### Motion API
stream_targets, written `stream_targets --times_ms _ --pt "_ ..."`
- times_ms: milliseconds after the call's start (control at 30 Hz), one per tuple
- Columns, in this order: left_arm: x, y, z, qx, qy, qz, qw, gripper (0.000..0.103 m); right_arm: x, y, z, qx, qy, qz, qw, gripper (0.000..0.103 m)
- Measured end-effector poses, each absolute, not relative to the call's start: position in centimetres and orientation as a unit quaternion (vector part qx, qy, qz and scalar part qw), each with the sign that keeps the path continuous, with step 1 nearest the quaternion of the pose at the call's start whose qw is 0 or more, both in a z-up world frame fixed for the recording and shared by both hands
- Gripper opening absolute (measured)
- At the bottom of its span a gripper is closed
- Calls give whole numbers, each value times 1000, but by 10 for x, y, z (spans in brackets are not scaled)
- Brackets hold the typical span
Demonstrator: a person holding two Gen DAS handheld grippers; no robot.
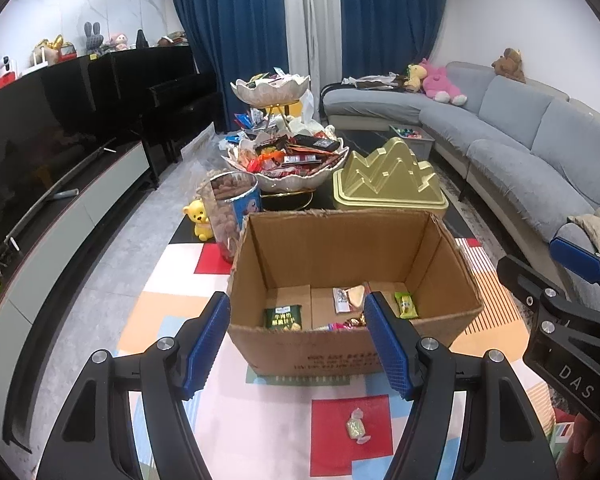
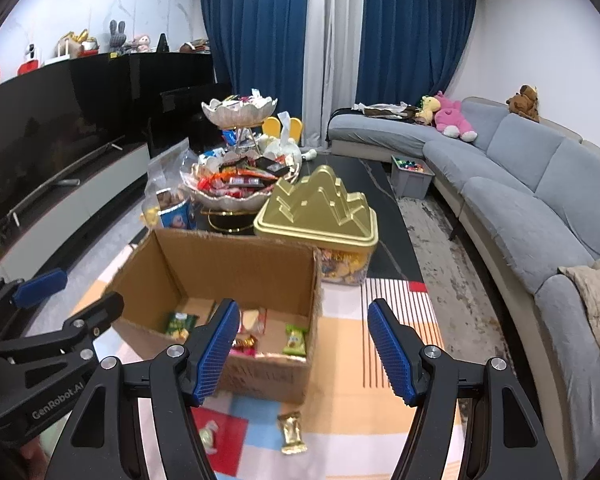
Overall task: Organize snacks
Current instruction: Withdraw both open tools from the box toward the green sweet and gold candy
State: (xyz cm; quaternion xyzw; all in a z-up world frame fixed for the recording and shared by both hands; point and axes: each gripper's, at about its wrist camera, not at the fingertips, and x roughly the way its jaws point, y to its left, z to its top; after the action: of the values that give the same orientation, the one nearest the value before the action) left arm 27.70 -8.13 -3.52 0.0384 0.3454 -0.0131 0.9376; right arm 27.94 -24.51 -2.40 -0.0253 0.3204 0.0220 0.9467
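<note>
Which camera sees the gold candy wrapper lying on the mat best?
The right wrist view. The gold candy wrapper lies whole in front of the cardboard box, between the open jaws, with nothing covering it. The left wrist view does not show it; there only the small pale candy lies on the mat's red square.

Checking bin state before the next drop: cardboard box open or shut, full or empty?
Open and nearly empty. The cardboard box has no flaps over its top, and only a few wrapped snacks lie on its mostly bare floor.
</note>
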Motion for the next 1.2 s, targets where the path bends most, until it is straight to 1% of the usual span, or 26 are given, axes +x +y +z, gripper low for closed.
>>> stream_targets --times_ms 533,1200 --pt "246 -95 -72 47 352 -10 935 69 251 -250 -63 -50 325 56 943 68" --pt "238 -108 -151 36 395 -18 918 69 246 -256 -128 -60 357 83 928 67"
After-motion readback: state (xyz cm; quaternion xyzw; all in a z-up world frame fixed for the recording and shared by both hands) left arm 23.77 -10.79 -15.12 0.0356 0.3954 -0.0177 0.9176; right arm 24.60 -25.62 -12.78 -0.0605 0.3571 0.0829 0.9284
